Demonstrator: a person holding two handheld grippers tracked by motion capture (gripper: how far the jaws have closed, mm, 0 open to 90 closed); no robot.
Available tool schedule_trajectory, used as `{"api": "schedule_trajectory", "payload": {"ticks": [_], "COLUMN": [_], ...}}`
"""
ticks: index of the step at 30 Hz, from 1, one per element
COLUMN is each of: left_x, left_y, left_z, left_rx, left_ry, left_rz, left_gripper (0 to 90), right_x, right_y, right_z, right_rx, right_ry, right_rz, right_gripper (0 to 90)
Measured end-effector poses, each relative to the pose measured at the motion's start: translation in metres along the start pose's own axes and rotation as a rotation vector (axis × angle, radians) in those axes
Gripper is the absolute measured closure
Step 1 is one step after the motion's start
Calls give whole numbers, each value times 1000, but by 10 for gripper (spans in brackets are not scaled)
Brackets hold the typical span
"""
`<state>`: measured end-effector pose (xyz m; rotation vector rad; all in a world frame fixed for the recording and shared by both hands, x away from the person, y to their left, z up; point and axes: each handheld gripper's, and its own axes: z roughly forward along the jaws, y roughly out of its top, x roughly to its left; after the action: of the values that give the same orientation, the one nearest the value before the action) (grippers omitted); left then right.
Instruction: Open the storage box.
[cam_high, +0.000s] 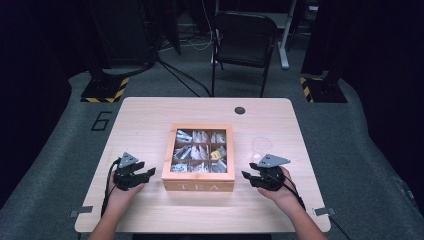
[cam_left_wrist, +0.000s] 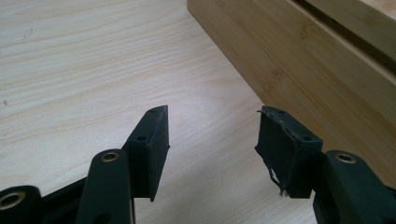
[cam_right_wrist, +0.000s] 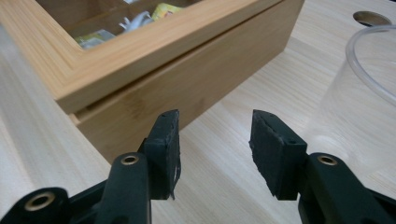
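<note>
Tea box (cam_high: 198, 186) sits mid-counter (cam_high: 150, 115), squarely between the two hand-held grippers, its glass-windowed lid down; the printed front faces the person. Left hand-held gripper (cam_high: 148, 174) rests low just off the box's left side, jaws parted with nothing between them and only bare wood under them; in the left gripper view the box wall (cam_left_wrist: 299, 60) runs close along its right finger, apart from it. Right hand-held gripper (cam_high: 246, 176) mirrors this off the box's right side, jaws likewise apart and empty; in the right gripper view the box corner (cam_right_wrist: 140, 84) and the seam under the lid lie just ahead and to its left. Judgement: the symmetric flanking suggests a two-sided approach, probably to steady the box or lift its lid at the seam. A clear plastic cup (cam_high: 261, 147) stands just beyond the right hand-held gripper, near its outer side (cam_right_wrist: 364, 93), probably there to receive a tea bag (cam_high: 216, 154) from the compartments. Neither hand-held gripper touches the box yet.
</note>
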<state>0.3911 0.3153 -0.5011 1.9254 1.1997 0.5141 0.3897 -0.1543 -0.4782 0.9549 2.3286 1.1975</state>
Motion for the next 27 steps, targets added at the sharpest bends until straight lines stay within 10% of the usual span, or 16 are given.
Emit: {"api": "schedule_trajectory", "payload": {"ticks": [27], "left_x": [-11], "left_y": [7], "left_z": [-17], "left_rx": [-47], "left_ry": [-54], "left_rz": [1], "left_gripper": [493], "right_x": [21], "right_y": [8], "right_z": [-19], "right_rx": [-58], "right_ry": [121], "right_rz": [17], "right_gripper": [583]}}
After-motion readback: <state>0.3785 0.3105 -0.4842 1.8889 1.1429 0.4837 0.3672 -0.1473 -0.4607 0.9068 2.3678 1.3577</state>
